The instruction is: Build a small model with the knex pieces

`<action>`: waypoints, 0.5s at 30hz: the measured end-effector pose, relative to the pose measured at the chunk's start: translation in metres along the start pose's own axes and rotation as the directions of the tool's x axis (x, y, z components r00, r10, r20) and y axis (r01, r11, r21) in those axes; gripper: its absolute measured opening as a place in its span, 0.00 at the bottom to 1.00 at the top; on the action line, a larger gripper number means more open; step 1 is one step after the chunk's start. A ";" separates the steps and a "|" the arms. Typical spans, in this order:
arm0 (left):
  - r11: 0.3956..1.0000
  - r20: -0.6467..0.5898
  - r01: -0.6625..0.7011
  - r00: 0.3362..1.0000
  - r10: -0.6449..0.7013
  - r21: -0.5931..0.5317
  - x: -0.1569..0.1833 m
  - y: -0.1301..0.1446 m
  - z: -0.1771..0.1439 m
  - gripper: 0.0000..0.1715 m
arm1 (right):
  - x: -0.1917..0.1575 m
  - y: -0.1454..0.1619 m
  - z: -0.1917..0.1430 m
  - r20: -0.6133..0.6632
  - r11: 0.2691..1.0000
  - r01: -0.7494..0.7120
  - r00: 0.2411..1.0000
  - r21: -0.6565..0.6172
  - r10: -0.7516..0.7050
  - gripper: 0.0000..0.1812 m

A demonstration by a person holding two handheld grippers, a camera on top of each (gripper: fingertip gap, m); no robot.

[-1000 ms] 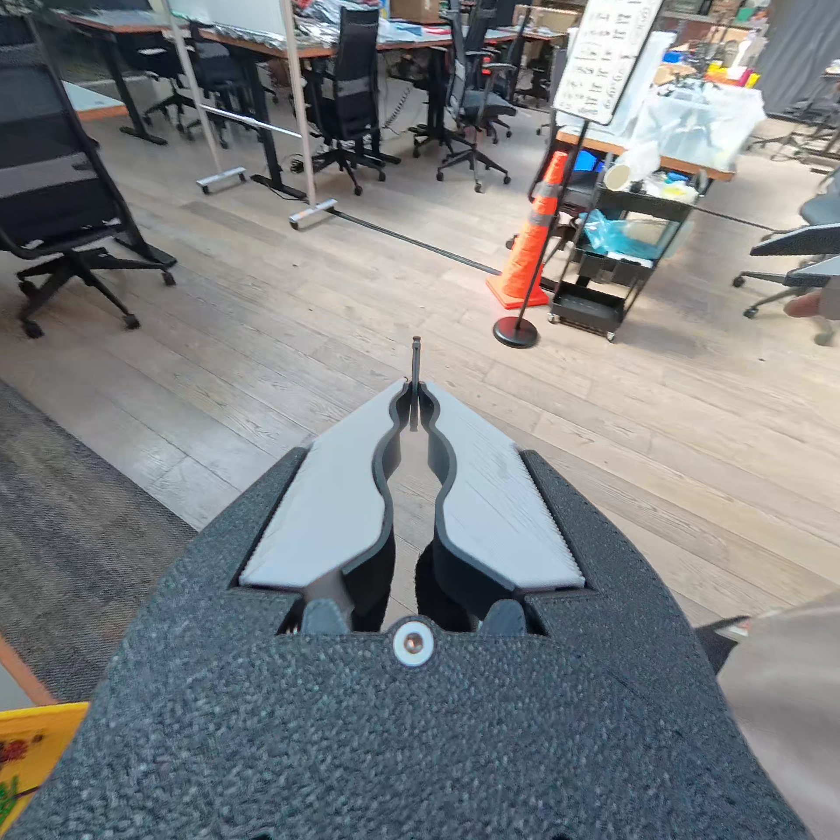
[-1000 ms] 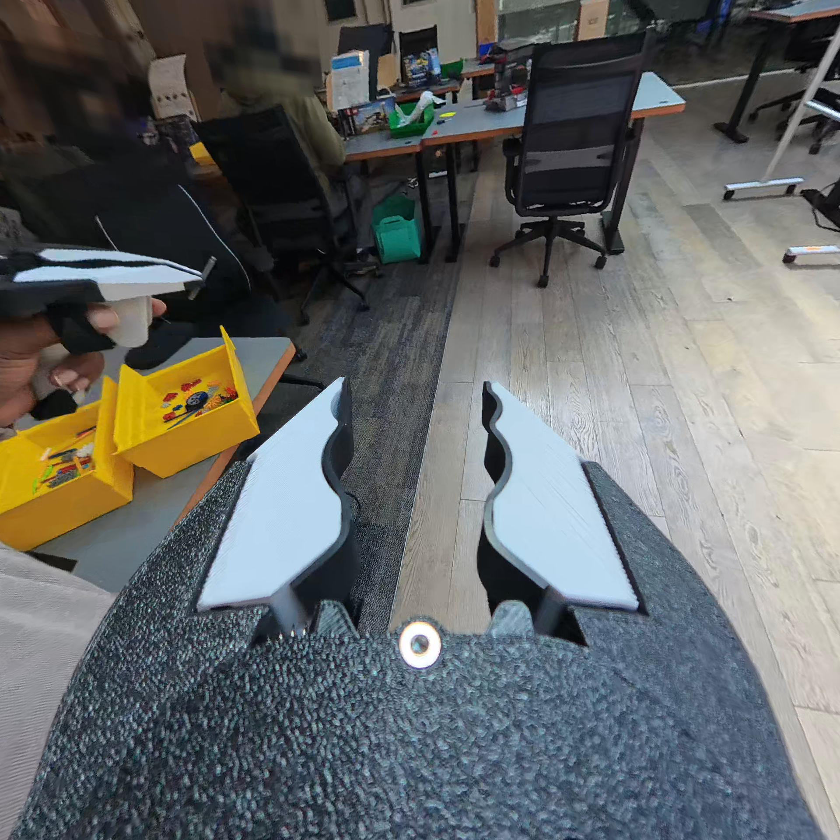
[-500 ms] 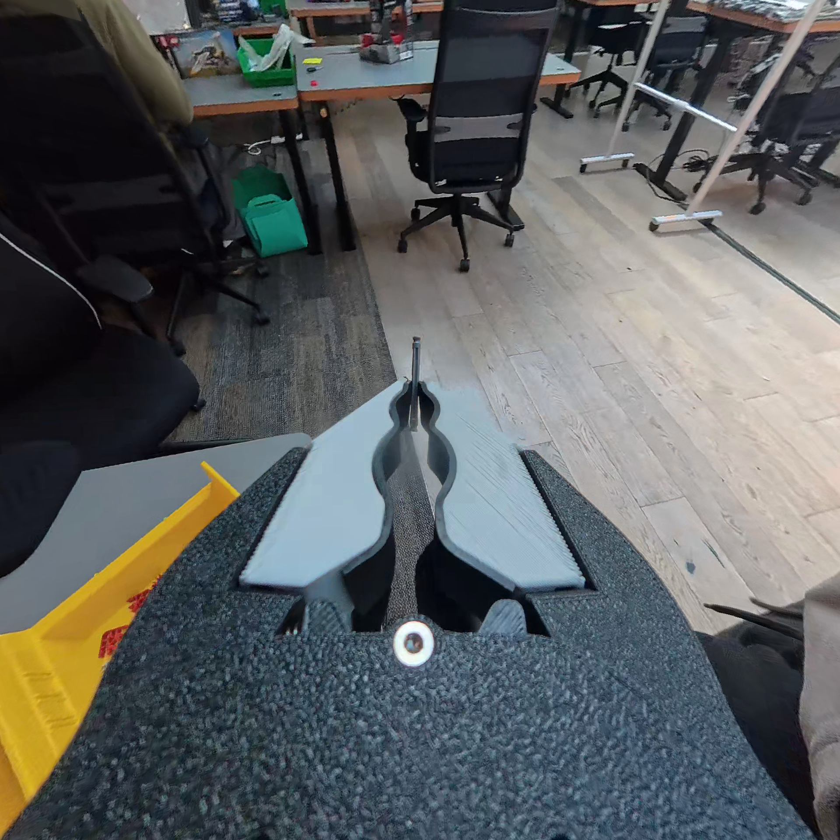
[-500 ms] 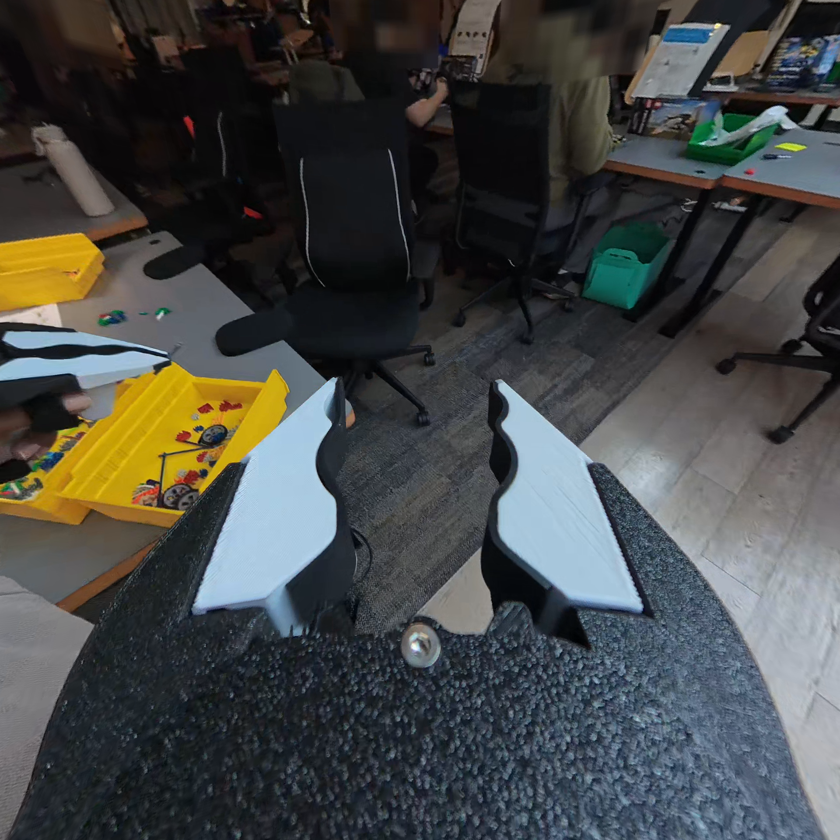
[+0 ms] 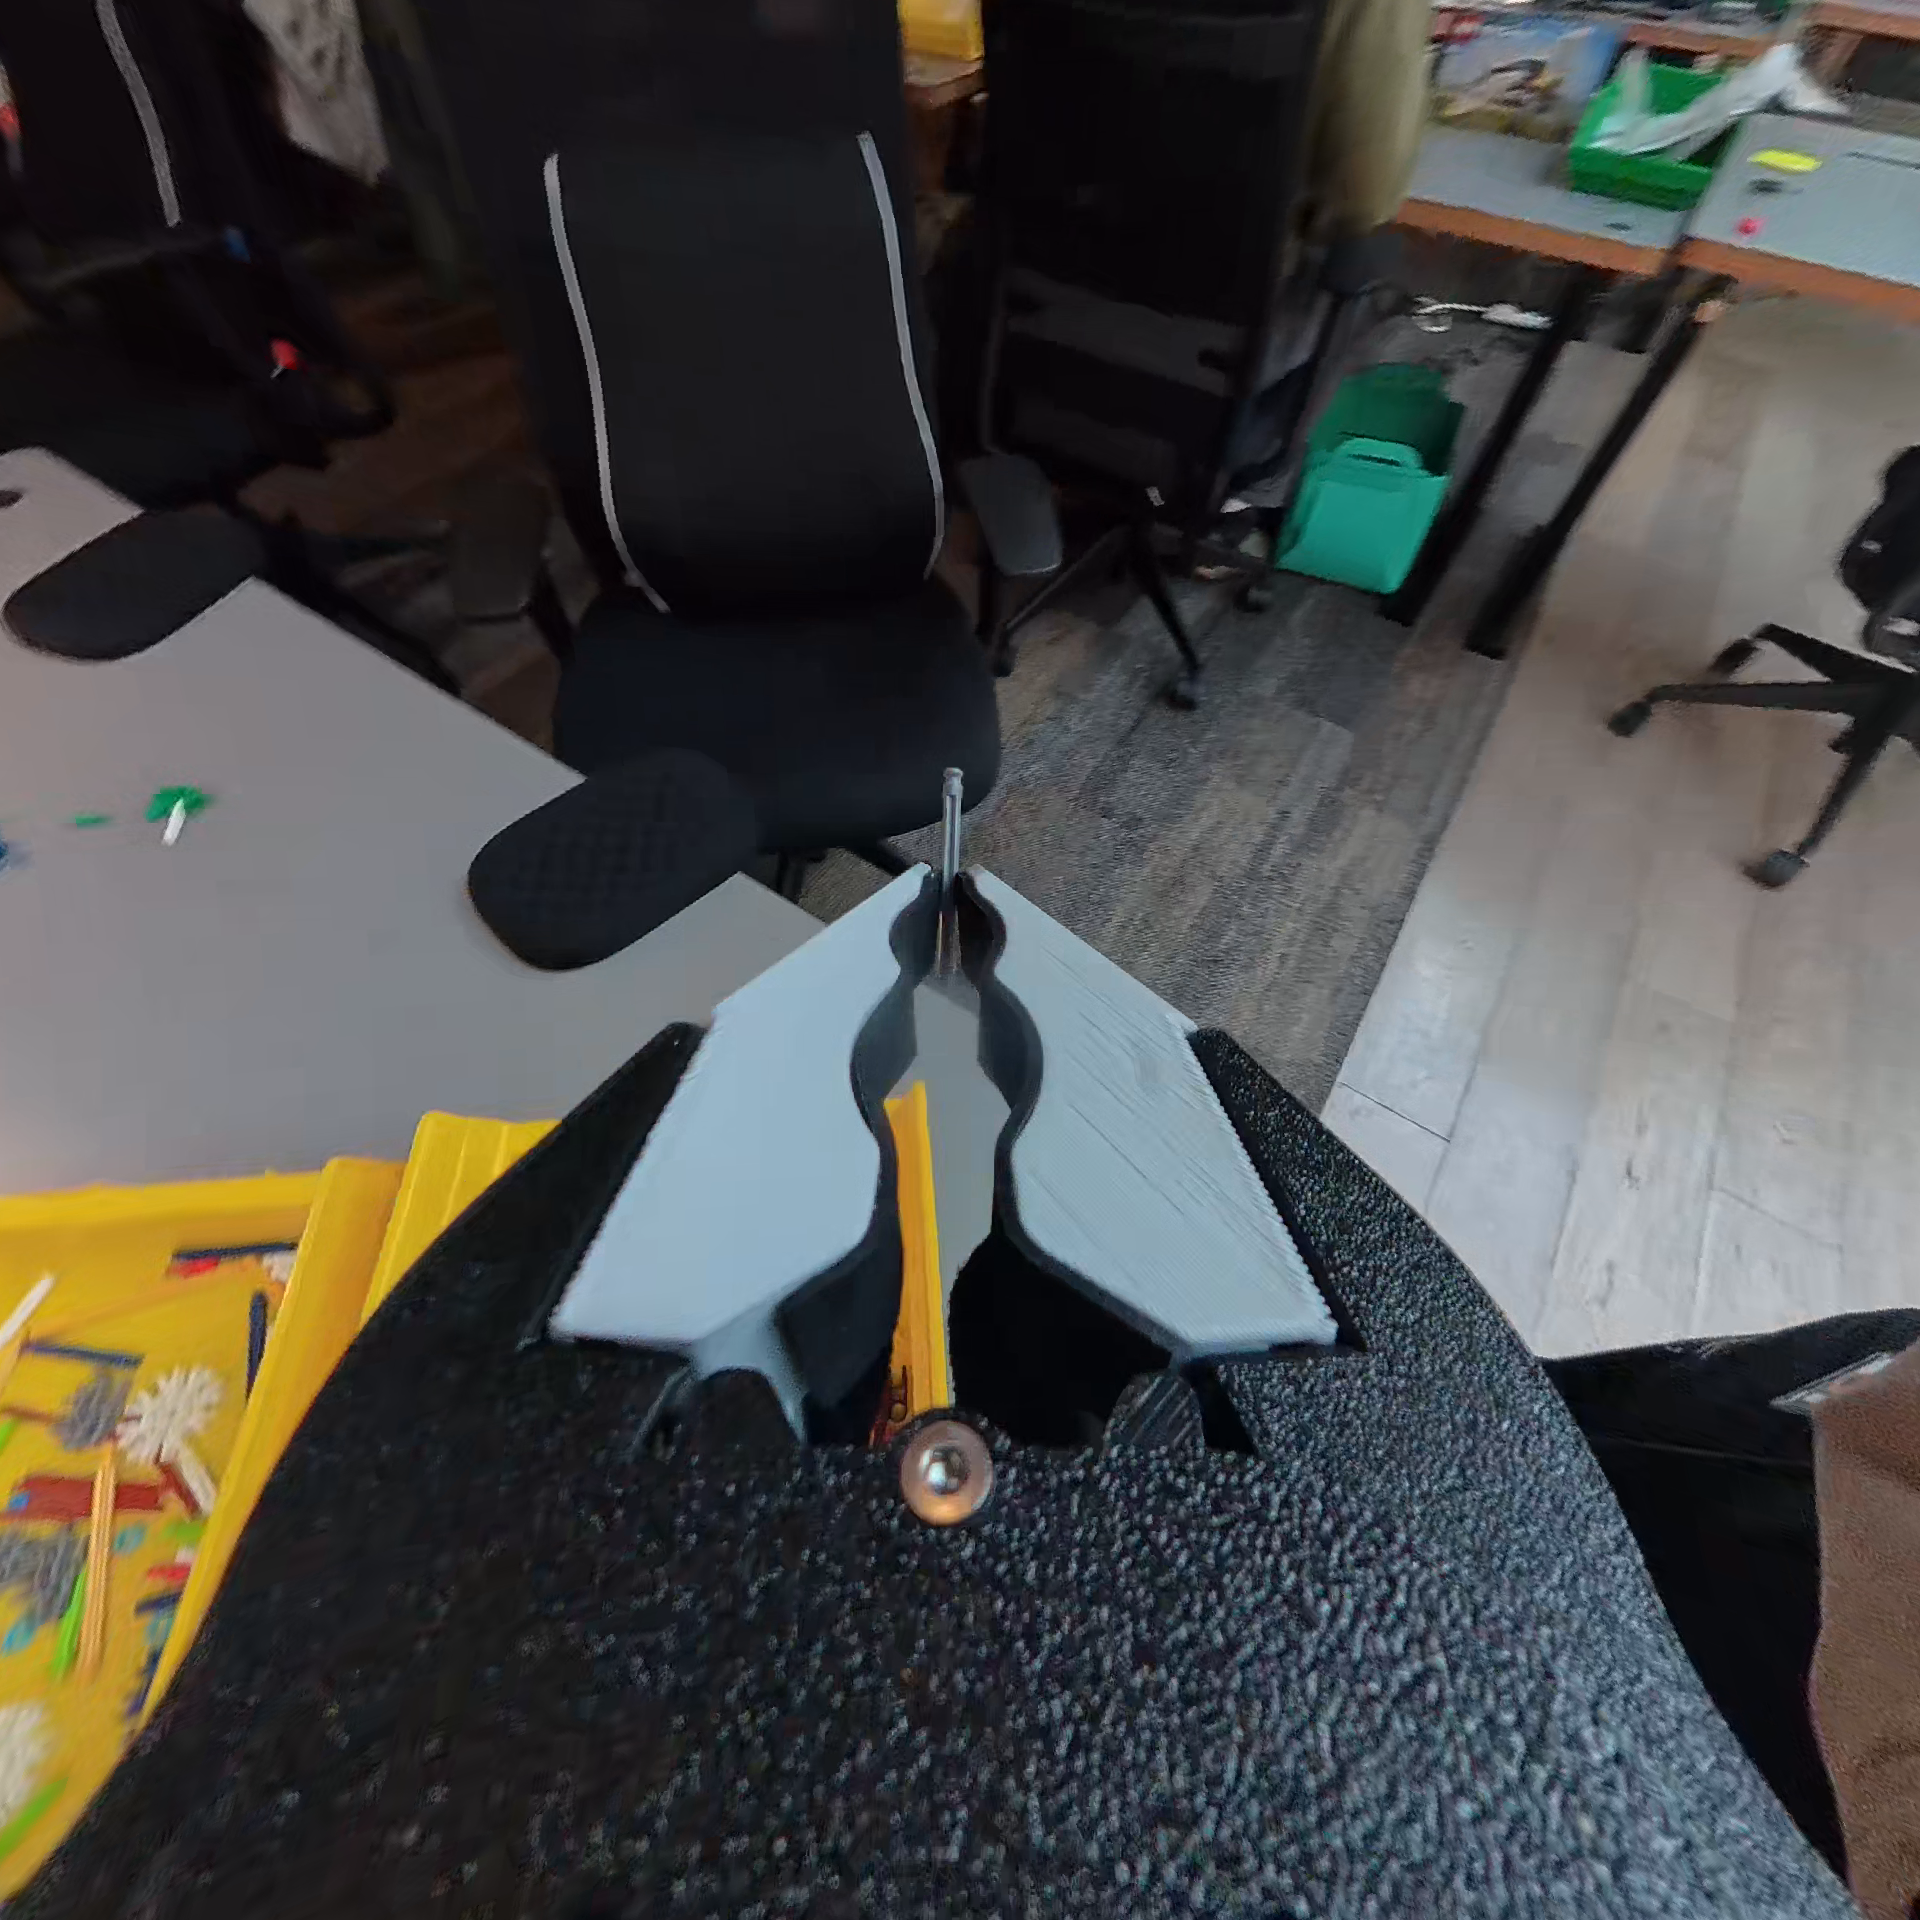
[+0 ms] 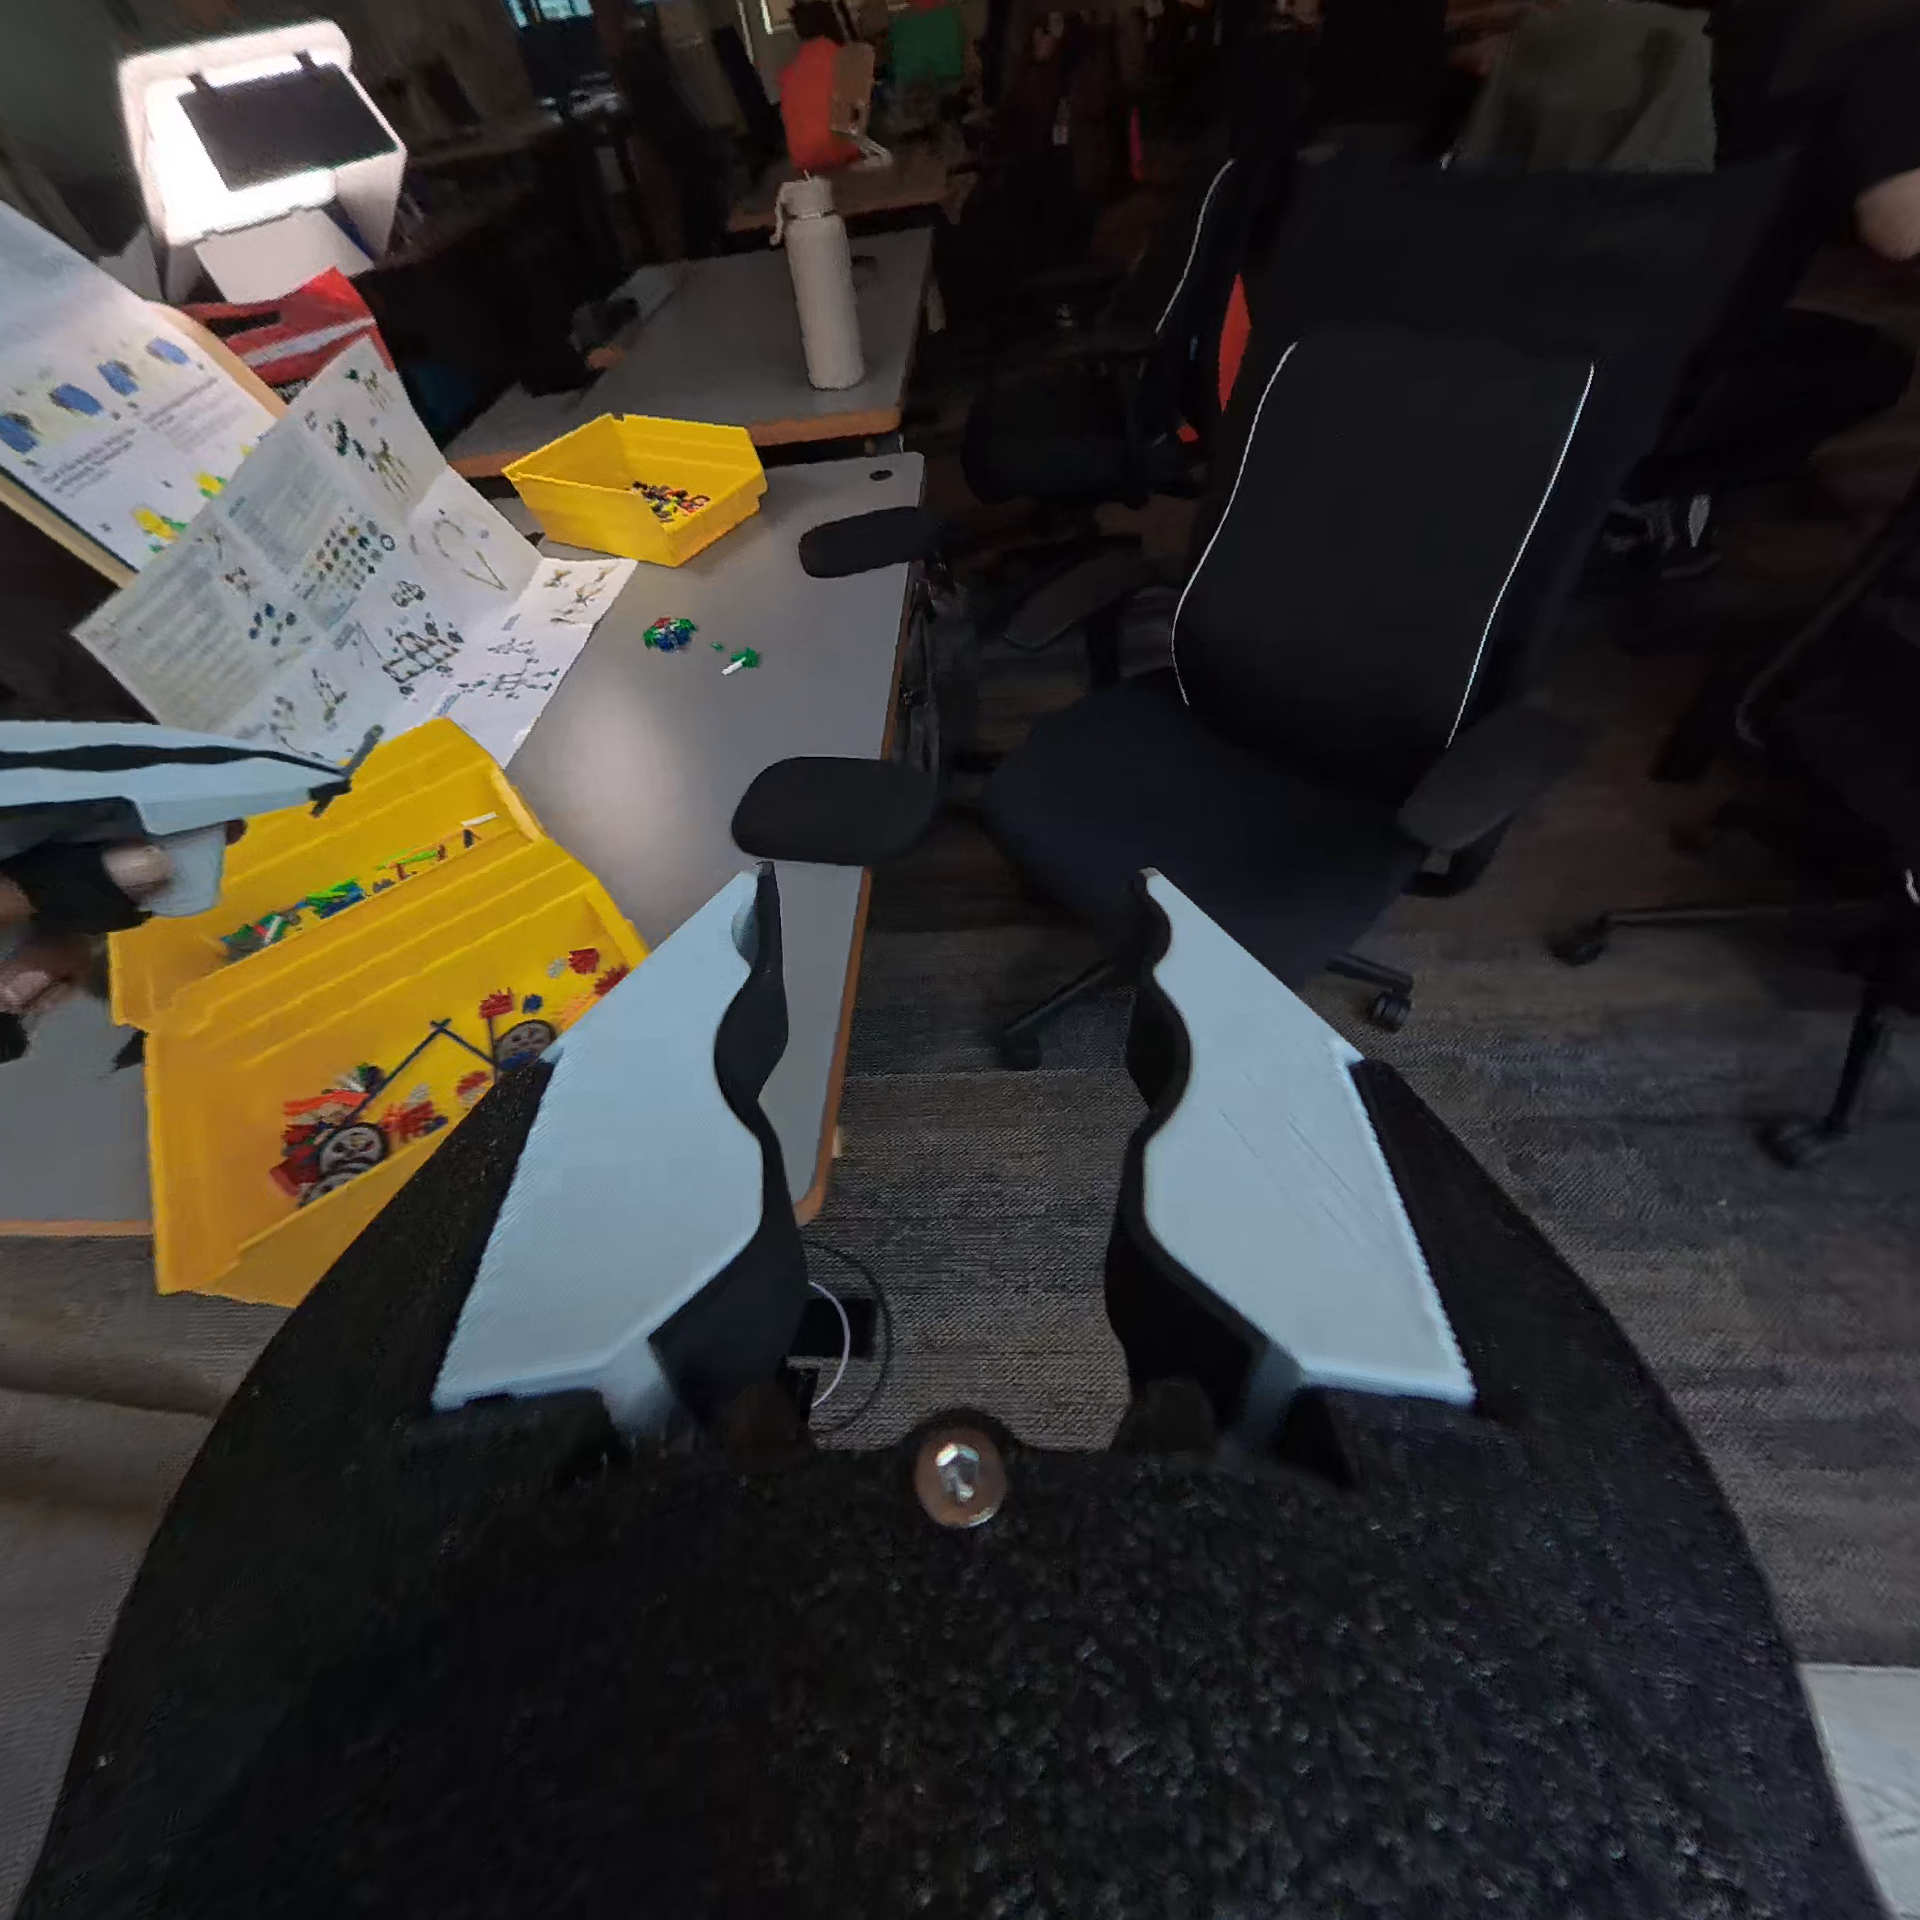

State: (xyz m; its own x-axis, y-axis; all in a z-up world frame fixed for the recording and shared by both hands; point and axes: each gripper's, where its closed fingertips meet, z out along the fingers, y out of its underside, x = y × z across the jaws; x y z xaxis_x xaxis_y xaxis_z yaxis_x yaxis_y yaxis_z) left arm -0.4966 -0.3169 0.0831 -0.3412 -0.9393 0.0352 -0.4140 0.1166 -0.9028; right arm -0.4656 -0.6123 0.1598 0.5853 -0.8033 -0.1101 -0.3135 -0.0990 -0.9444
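Left gripper [image 5: 948, 883] clamped on thin grey rod [image 5: 950, 831], axis pointing forward; right gripper [image 6: 951, 883] apart, empty, beside yellow bins [image 6: 343, 935].

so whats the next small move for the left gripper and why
Probably lower the left gripper toward the yellow bins or the desk. It is shut on a thin dark rod and hangs in the air over the desk corner, with nothing under the rod's tip but chair and carpet. The right gripper is open, empty and off the desk edge, so it cannot yet help.
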 end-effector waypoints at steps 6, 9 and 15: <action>0.968 0.264 0.234 0.932 -0.249 0.086 -0.006 -0.037 0.042 0.01 | 0.118 -0.026 0.054 0.151 0.992 0.107 0.984 -0.063 -0.097 0.34; 0.970 0.345 0.230 0.906 -0.244 0.081 -0.008 -0.048 0.060 0.01 | 0.147 -0.044 0.095 0.250 0.989 0.122 0.963 -0.079 -0.099 0.36; 0.948 0.499 0.290 0.807 -0.316 0.132 -0.055 -0.053 0.080 0.01 | 0.134 -0.079 0.209 0.432 0.983 0.173 0.892 -0.055 -0.133 0.36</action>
State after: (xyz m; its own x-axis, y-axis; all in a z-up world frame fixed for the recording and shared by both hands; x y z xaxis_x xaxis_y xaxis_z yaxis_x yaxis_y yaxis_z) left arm -0.3883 -0.2976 0.0942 0.2762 -0.9559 0.0999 -0.3803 -0.2041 -0.9021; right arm -0.2062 -0.5898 0.1546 0.8867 -0.4498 -0.1068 -0.2484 -0.2688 -0.9306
